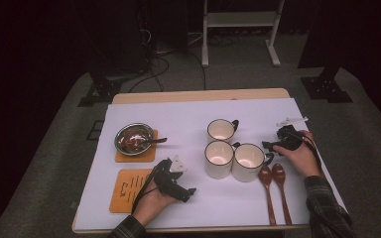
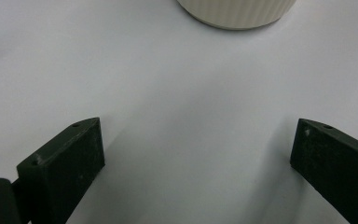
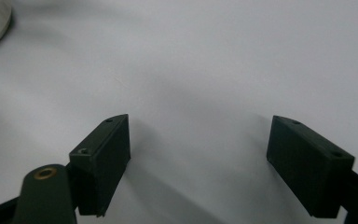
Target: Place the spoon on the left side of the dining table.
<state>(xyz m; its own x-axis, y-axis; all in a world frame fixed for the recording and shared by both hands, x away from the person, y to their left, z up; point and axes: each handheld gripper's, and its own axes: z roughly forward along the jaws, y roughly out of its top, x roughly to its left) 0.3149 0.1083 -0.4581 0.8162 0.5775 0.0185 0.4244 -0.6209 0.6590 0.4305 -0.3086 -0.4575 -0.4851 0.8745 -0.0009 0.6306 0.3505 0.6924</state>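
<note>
Three white cups with dark rims stand mid-table: one at the back, one front left, one front right. Two wooden spoons lie side by side in front of the right cup. My left gripper rests low on the white sheet, left of the front left cup, whose ribbed base is ahead of its jaws. The left gripper is open with bare sheet between the jaws. My right gripper sits just right of the front right cup's handle. The right gripper is open over bare sheet.
A metal bowl holding food and a spoon sits on a wooden coaster at the left. A second wooden coaster lies in front of it. A white sheet covers the table. A small white object lies at the right edge.
</note>
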